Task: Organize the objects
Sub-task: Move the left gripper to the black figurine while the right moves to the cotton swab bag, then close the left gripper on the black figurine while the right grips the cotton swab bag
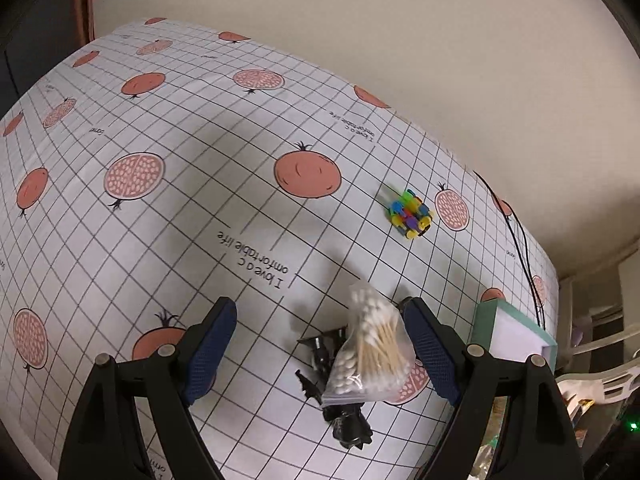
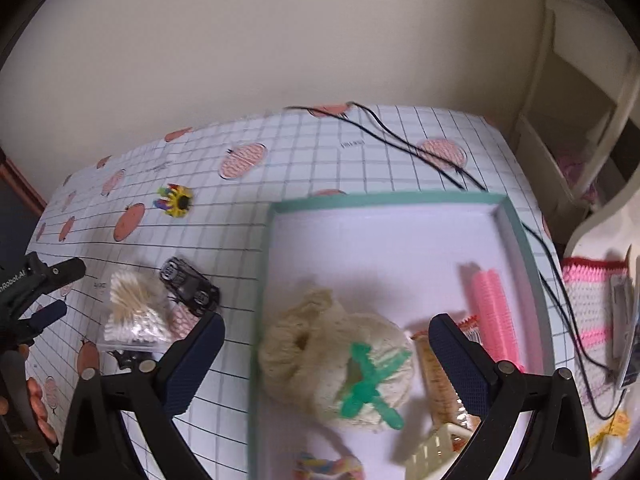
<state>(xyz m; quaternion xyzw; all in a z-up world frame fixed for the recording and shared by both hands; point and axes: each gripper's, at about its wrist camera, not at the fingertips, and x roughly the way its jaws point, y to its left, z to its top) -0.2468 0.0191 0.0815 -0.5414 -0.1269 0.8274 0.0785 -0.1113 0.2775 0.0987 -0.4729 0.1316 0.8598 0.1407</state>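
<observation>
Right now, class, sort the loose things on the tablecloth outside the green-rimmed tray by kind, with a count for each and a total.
Clear bag of cotton swabs: 1
Black toy cars: 2
Multicoloured plastic block toy: 1
Total: 4

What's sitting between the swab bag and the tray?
In the right wrist view, a black toy car lies between the swab bag and the tray, partly under the bag.

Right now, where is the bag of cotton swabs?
In the left wrist view the bag of cotton swabs lies on the tablecloth between the open left gripper fingers, partly over a black toy car.
</observation>
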